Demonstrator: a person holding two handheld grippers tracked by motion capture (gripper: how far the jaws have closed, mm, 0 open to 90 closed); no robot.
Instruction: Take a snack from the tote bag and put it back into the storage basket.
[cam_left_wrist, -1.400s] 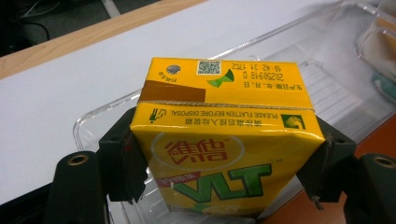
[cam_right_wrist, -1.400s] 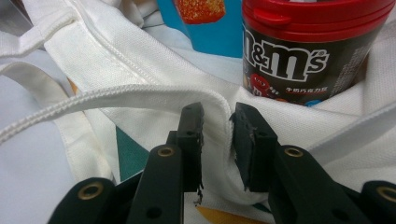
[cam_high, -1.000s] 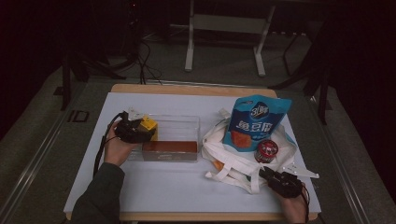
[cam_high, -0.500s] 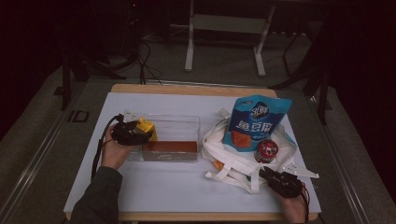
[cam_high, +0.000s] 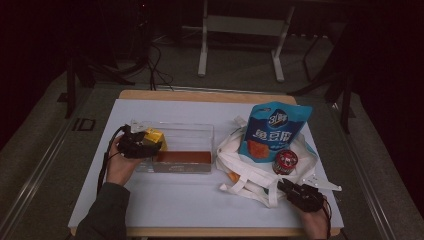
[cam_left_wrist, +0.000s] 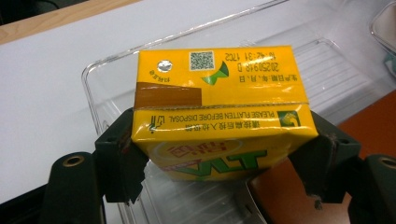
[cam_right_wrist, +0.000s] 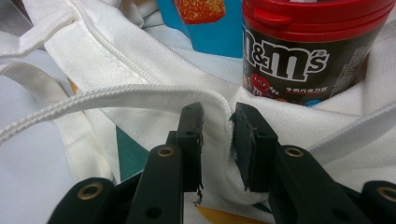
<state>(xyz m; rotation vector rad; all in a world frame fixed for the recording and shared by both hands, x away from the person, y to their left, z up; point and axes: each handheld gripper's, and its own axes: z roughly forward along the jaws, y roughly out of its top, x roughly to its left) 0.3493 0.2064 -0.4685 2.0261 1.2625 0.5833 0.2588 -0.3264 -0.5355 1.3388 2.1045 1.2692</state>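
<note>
Over the last second the only change was at the left gripper (cam_high: 150, 145) with the yellow drink carton (cam_high: 155, 138) clamped between its jaws. In the earliest high view the carton sat over the far left corner of the clear plastic bin (cam_high: 200, 131); half a second later hand and carton had shifted slightly toward the table's left edge. By now the carton had come a little nearer the table's near edge, lying at the bin's left end wall. In the left gripper view the carton hung over the bin's ribbed floor, tilted, printed top toward the camera.
</note>
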